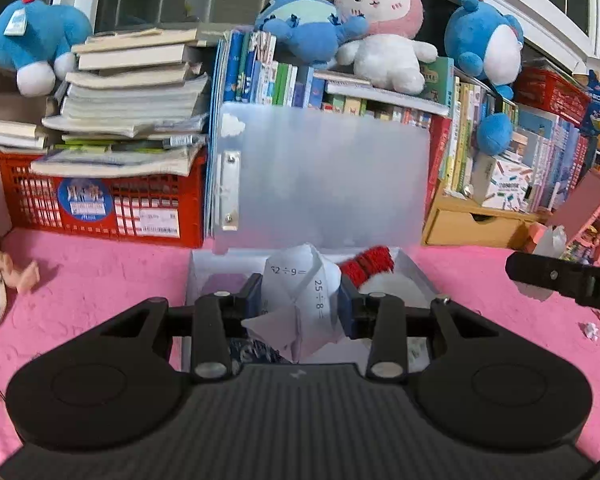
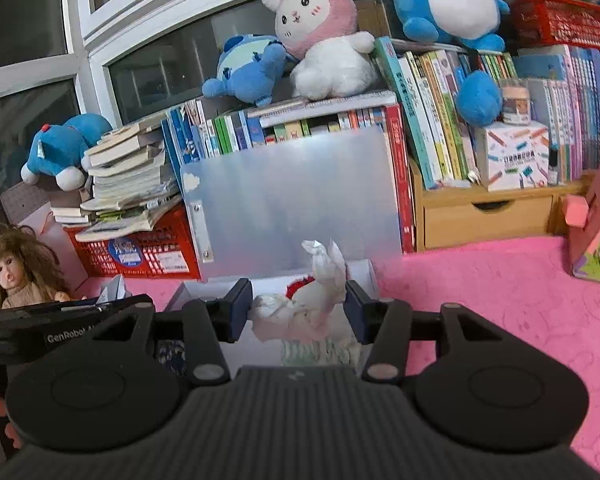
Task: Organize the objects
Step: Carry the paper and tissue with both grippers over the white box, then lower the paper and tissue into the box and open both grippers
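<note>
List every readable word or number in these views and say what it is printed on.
"52 ÷ 9 =" on the crumpled worksheet in the left gripper.
"25 ÷ 8 =" on the same sheet.
"GenRobot" on the black gripper body.
Book spines, red crate label: too blurred.

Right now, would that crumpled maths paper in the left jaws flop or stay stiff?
The crumpled maths paper probably holds its shape: its creases stand up. It looks very light, and the left gripper pinching it could likely squash it further.

The right gripper (image 2: 299,310) clamps a crumpled tissue (image 2: 300,312) above an open storage box (image 2: 288,208). Plush toys (image 2: 320,44) top the bookshelf behind.
</note>
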Tool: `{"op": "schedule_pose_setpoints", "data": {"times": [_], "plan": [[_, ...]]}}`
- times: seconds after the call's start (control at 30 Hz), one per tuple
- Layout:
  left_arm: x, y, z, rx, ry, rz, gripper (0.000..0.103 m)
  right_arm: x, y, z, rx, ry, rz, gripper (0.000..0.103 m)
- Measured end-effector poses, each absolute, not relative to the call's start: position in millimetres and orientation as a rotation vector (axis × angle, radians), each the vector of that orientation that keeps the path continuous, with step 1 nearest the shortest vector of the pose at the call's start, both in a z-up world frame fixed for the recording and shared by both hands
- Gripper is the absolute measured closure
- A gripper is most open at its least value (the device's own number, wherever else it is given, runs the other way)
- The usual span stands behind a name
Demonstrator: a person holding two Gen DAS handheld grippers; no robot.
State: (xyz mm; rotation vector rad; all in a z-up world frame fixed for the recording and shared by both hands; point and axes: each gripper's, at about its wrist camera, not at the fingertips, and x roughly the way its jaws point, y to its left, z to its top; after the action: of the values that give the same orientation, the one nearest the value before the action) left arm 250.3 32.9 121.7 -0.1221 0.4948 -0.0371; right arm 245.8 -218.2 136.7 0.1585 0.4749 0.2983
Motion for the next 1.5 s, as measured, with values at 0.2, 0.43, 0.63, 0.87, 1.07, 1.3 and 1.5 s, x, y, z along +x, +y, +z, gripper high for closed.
{"op": "schedule_pose_setpoints", "data": {"times": [0.2, 0.43, 0.63, 0.87, 1.07, 1.3, 1.5], "plan": [[270, 36, 142, -0.138, 0.467, -0.04, 0.059, 267, -207, 157, 0.149, 0.47, 0.31, 0.049], [300, 37, 148, -0.126, 0.464, -0.028, 0.058, 296, -190, 163, 0.14, 0.502, 0.321, 0.049], [317, 41, 109, -0.104, 0.535, -0.006, 0.058, 315, -178, 128, 0.181, 0.596, 0.332, 0.049], [330, 52, 66, -0.1, 0.629, 0.019, 0.058, 325, -167, 82, 0.188, 0.695, 0.349, 0.049], [334, 60, 44, -0.094, 0.666, 0.018, 0.058, 328, -162, 56, 0.183, 0.748, 0.364, 0.049], [339, 63, 31, -0.079, 0.68, 0.023, 0.058, 330, -158, 44, 0.189, 0.754, 0.373, 0.049], [342, 65, 23, -0.079, 0.695, 0.032, 0.058, 331, -158, 36, 0.21, 0.756, 0.377, 0.05]]}}
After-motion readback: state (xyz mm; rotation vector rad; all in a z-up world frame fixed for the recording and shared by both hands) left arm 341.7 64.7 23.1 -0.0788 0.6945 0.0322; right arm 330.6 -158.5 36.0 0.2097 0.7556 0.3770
